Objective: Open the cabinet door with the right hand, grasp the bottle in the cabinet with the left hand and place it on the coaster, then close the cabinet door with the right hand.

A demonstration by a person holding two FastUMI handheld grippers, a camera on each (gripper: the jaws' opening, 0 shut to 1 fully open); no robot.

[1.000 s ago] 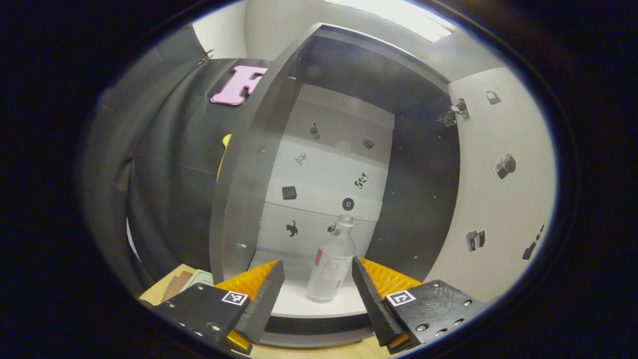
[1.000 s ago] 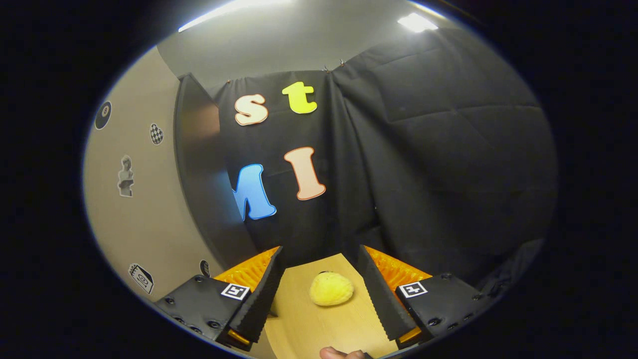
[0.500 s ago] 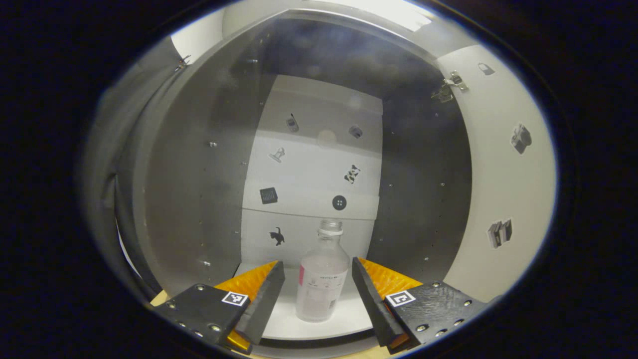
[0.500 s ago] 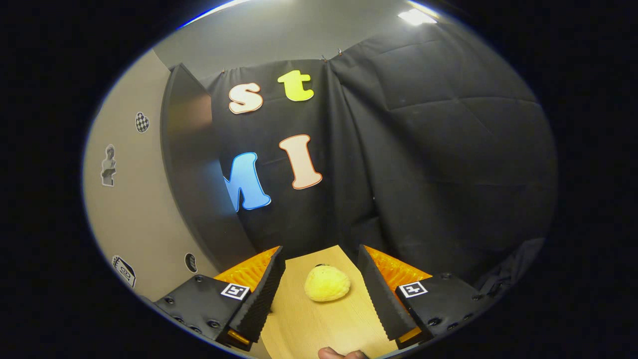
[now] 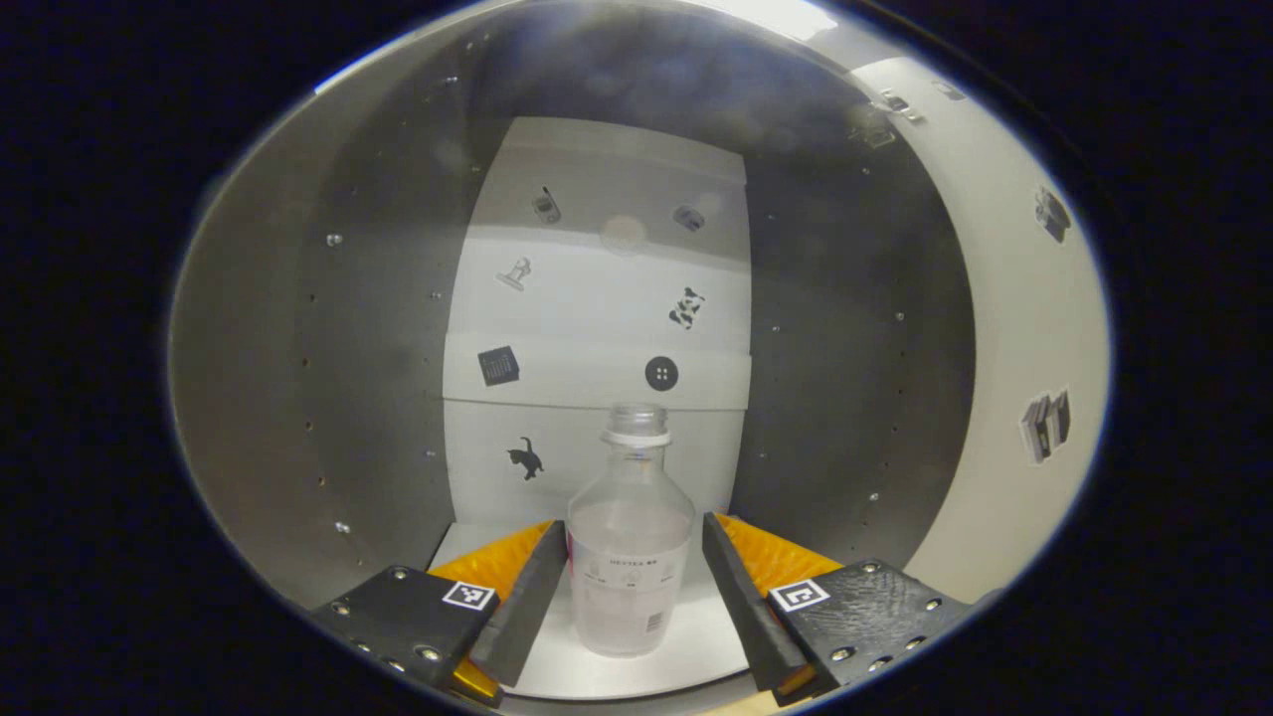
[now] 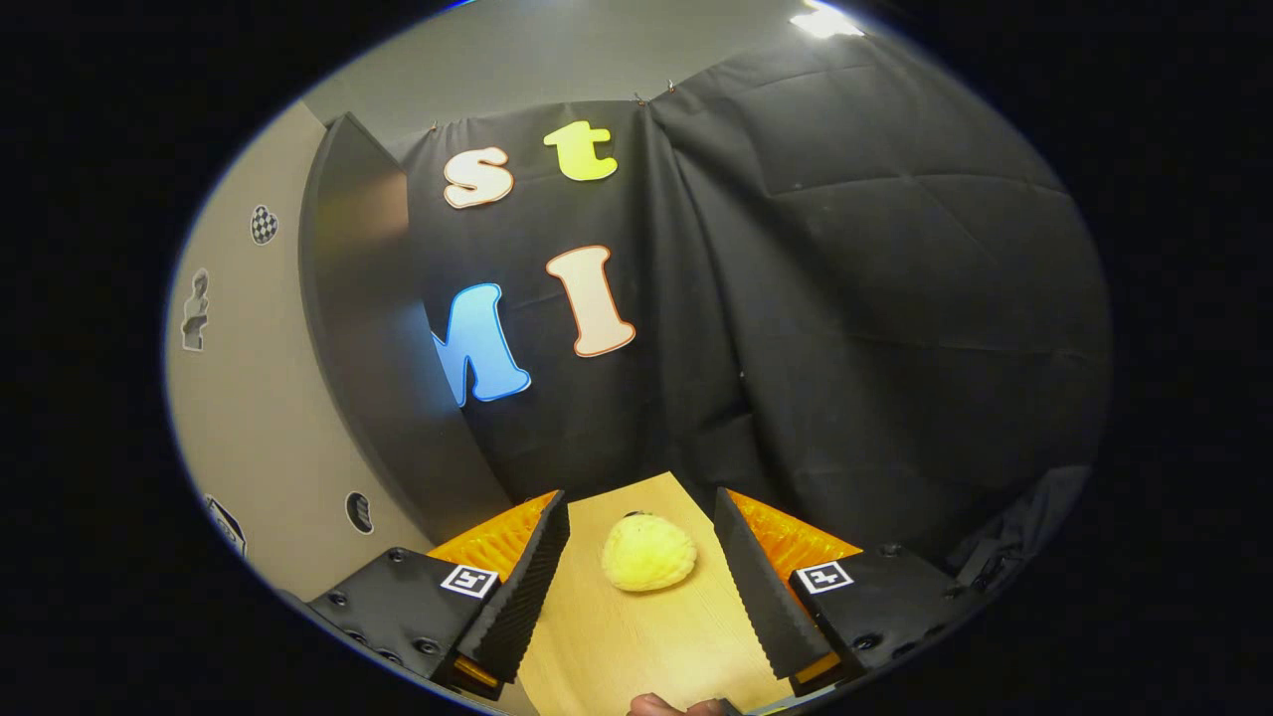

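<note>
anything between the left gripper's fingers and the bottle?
Nothing: in the left gripper view the bottle stands upright between the open left gripper's fingers, small bare gaps either side.

Bottle (image 5: 630,557) label too blurry, nothing legible.

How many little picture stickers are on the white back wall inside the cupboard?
6. Top two; middle two; a dark square and a round button; the cat makes 7 if counted. The bottle may hide more.

Black cloth wall (image 6: 875,298); wooden table (image 6: 636,636); ceiling light (image 6: 825,20) glowing at top.
</note>
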